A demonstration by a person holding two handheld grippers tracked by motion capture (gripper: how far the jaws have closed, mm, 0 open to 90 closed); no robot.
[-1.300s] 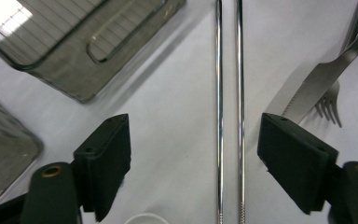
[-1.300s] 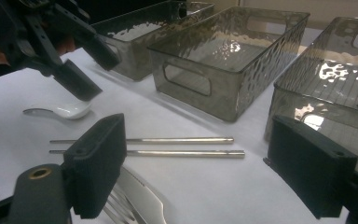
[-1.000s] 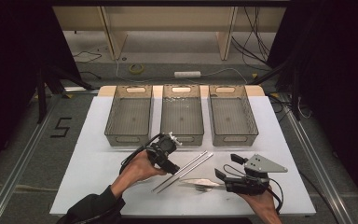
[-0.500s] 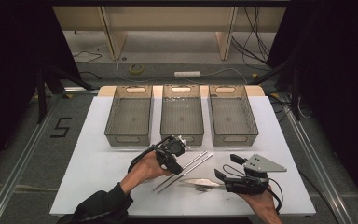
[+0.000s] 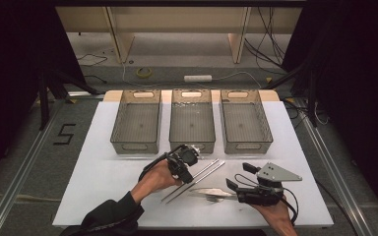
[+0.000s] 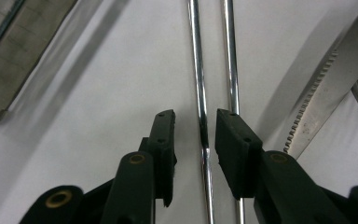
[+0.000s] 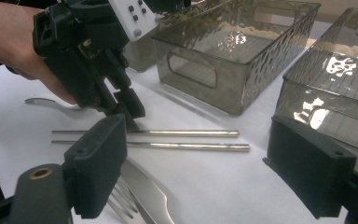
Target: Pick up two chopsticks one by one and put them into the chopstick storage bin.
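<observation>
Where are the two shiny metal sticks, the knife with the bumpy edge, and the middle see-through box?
Two shiny metal chopsticks [image 7: 168, 140], right gripper view, on the middle of the rods.
Serrated silver knife [image 6: 328, 95], left gripper view, on the flat blade.
Middle smoky clear plastic bin [image 5: 192, 146], high view, on its near wall.

White rectangular tabletop [image 5: 103, 172], grey carpeted floor [image 5: 24, 147], black curtains [image 5: 10, 49] on both sides, pale wooden shelf frame [image 5: 177, 19], loose floor cables [image 5: 270, 24].

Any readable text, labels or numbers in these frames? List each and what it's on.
"5" – black mark on the grey floor, left of the white table.
No brand or label can be read on the three bins, the cutlery or either claw.
</observation>
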